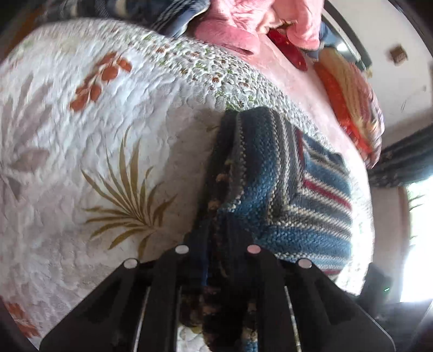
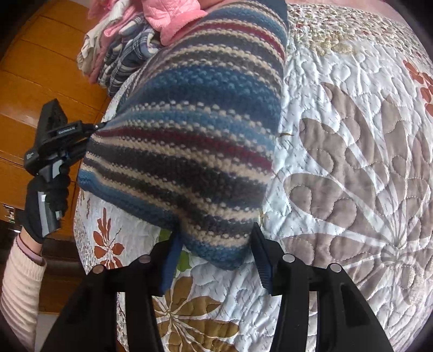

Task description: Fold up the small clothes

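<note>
A knit garment striped in blue, cream, grey and dark red hangs stretched over the floral quilt. One bunched edge of the knit garment is clamped in my left gripper, with the rest trailing to the right over the quilt. From the right wrist view, the left gripper pinches the garment's left corner, held by a black-gloved hand. My right gripper is shut on the lower corner, and the wool fills the gap between its blue pads.
A heap of clothes, pink and blue plaid, lies at the quilt's far end. An orange-red striped cloth sits near the bed edge. A wooden cabinet stands left of the bed. A cream sleeve shows at lower left.
</note>
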`<state>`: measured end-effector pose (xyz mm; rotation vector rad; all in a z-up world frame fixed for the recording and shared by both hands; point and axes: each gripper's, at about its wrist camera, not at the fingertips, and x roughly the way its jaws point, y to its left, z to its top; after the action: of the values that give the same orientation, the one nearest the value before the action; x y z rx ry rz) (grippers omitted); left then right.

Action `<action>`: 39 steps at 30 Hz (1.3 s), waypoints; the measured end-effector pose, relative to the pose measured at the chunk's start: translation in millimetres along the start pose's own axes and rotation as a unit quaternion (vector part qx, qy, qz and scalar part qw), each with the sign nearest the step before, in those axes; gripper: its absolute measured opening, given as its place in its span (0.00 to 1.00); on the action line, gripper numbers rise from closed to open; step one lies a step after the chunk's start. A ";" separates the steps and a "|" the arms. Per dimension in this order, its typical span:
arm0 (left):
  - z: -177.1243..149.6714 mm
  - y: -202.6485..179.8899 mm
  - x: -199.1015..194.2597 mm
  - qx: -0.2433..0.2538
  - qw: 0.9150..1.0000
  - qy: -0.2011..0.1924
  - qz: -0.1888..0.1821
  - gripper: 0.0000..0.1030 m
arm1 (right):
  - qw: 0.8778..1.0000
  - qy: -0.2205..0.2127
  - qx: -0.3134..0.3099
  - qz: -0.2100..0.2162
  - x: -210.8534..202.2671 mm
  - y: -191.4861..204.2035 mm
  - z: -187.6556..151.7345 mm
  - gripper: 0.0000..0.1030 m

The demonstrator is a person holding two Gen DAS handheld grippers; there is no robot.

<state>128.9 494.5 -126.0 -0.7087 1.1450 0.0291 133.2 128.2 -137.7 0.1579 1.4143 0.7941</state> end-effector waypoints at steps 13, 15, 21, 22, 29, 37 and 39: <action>11.2 -7.1 -12.1 0.032 0.997 0.017 -0.069 0.78 | 0.997 -0.048 0.028 0.050 -38.2 -16.2 31.0 0.71; 13.8 -4.0 -0.5 0.030 0.997 0.029 -0.071 0.78 | 0.996 -0.052 0.046 0.062 -36.6 -25.4 44.0 0.74; 19.4 0.6 41.0 0.023 0.991 0.059 -0.114 0.73 | 0.992 -0.039 0.070 0.095 -12.8 -44.8 81.5 0.83; 20.5 -1.8 46.0 0.031 0.992 0.060 -0.110 0.73 | 0.992 -0.038 0.069 0.096 -9.3 -44.2 86.4 0.86; 23.9 -18.5 65.4 0.046 0.985 0.087 -0.141 0.75 | 0.984 -0.030 0.107 0.142 27.6 -49.7 106.9 0.92; 8.4 -28.8 65.8 0.048 0.988 0.086 -0.123 0.39 | 0.985 -0.066 0.081 0.140 8.4 -39.2 97.2 0.55; -0.9 -30.7 56.9 0.039 0.987 0.072 -0.139 0.37 | 0.987 -0.070 0.059 0.133 -4.6 -31.3 90.7 0.54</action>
<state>164.4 451.3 -158.5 -0.8045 1.1687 -0.3058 229.0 134.3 -133.5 0.4925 1.3233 0.8986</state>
